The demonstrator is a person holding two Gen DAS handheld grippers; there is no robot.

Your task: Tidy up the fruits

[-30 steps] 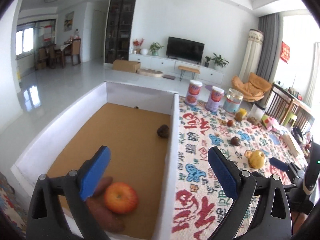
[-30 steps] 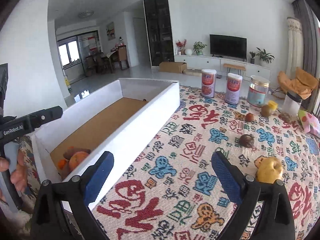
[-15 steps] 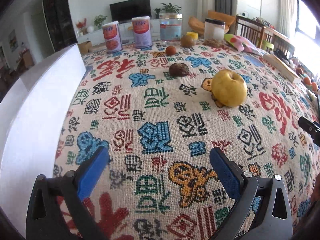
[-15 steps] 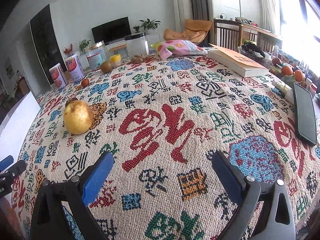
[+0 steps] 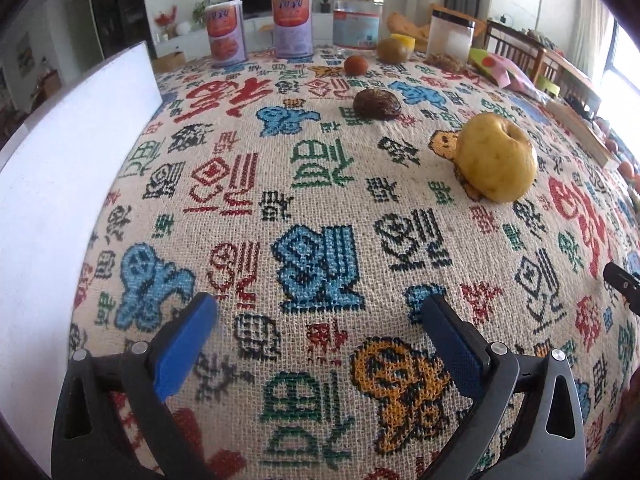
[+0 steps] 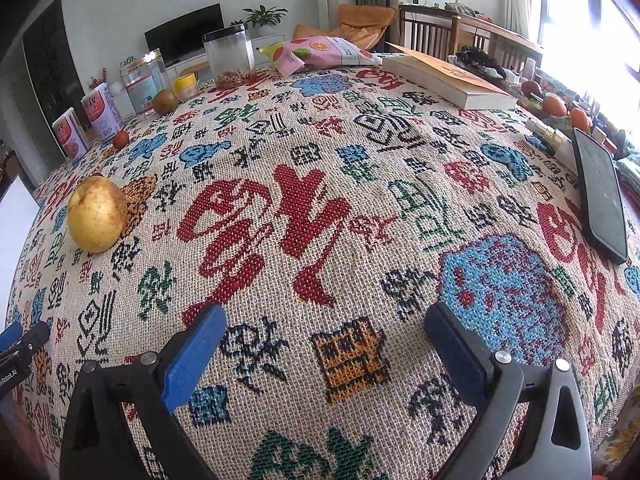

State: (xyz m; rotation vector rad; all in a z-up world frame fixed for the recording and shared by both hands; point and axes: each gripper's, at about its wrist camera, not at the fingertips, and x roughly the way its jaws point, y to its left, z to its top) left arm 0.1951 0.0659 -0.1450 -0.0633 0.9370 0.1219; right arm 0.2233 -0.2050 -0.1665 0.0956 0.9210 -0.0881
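A coarse woven cloth patterned with red, blue, green and orange characters covers the tabletop, its weave plain in both views. The left hand-held gripper hangs over it with its blue-padded fingers spread wide and nothing between them; the right hand-held gripper is spread the same way, also empty. The fruit lies loose on the cloth: a round, smooth yellow apple at about 2 o'clock in the left view, and at 9 o'clock in the right view. Beyond it at 1 o'clock the left camera shows a dark, wrinkled, flattened fruit, then a small reddish round fruit and a brown-green round fruit farther back. A flat white box wall fills the 9 o'clock side of the left view; the right view catches only a sliver of it. Two printed cylindrical cans and a clear jar with a gold lid stand at 12 o'clock, next to a clear canister with a black lid. Only the right view shows a thick book with an orange cover at 1 o'clock, a glossy pink snack bag at 12, a black phone lying flat at 3, and small orange fruits past the cloth's edge at 2 o'clock.
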